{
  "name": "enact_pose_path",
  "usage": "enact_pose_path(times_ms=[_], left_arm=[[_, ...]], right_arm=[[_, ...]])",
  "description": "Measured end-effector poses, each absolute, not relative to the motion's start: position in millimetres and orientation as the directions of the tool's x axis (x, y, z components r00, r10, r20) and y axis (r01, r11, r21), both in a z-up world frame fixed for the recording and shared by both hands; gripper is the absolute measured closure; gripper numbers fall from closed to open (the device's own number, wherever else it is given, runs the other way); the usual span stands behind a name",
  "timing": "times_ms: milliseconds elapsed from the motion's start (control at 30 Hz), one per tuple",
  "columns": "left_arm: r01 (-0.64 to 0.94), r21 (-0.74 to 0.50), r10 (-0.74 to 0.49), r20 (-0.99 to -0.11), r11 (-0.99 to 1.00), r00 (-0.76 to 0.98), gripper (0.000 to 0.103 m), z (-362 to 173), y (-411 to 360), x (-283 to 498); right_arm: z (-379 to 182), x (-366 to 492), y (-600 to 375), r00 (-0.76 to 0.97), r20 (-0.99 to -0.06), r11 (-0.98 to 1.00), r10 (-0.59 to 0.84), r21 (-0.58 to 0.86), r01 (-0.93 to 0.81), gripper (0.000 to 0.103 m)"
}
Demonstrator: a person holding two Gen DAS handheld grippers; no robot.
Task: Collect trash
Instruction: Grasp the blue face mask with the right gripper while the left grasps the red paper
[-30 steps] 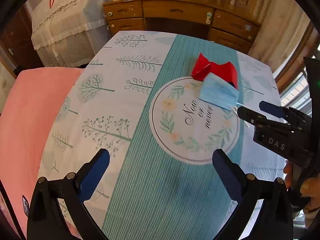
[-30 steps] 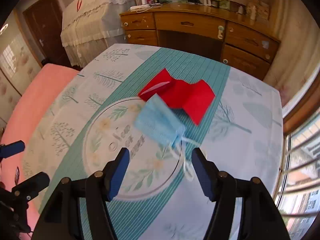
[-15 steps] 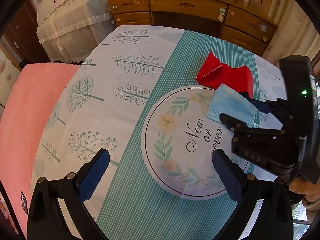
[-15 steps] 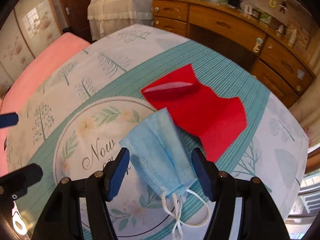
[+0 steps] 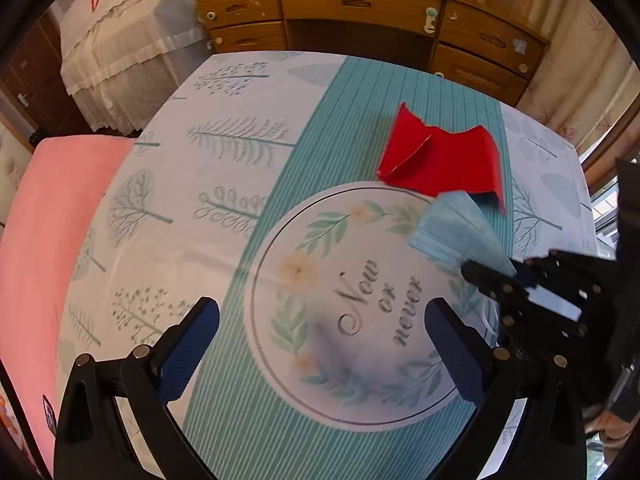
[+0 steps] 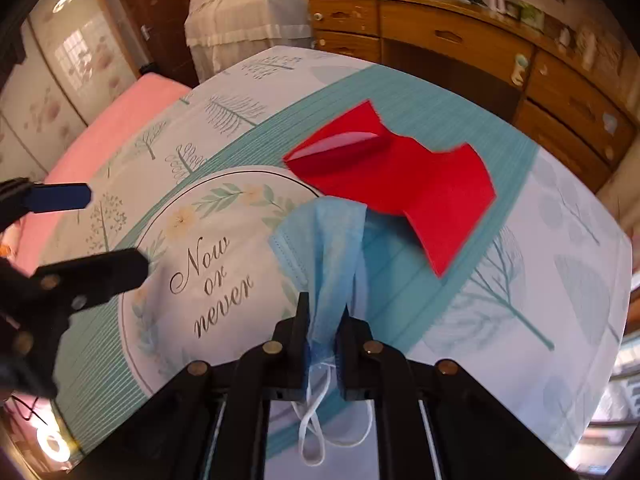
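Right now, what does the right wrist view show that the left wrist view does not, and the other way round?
Only the right wrist view: the right gripper shut on the mask, seen from behind, with the white ear loops hanging below it.

Only the left wrist view: the left gripper open, nothing between its fingers, above the printed circle.

Both views: the red paper on the table, the mask, the wooden dresser behind.

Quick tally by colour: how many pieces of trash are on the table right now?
Blue: 1, the face mask, pinched in the right gripper
Red: 1, the curled paper, lying on the tablecloth
Total: 2
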State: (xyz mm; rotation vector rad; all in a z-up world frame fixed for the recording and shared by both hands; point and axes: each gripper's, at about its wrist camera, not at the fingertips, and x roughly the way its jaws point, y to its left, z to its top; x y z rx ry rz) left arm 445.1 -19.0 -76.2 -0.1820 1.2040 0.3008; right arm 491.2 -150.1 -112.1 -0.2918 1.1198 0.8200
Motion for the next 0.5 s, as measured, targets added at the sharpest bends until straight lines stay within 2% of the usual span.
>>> enact_pose_path(times_ms=[100, 233, 500], left_arm=[[-0.303, 0.000, 0.105, -0.938, 0.953, 0.331, 0.001, -77.7, -27.5, 462.6], [-0.264, -0.023, 0.073, -0.935, 0.964, 0.346, 0.001, -77.9, -37.6, 491.9], [-0.151, -0.190, -0.138, -0.943, 0.970, 0.304, 0.001, -89.9, -44.6, 569.0]], right_arm=[[-105.7, 493.8, -175.1, 0.166, -0.867, 0.704, 0.469, 0.254, -0.663, 0.094], [-97.5, 501.2, -206.6, 0.207, -0.858, 0.757, 0.471, 0.272, -0.594, 0.094], [-100.3, 527.6, -250.6, 0.302, -0.849, 0.851, 0.434, 0.277, -0.447, 0.094]])
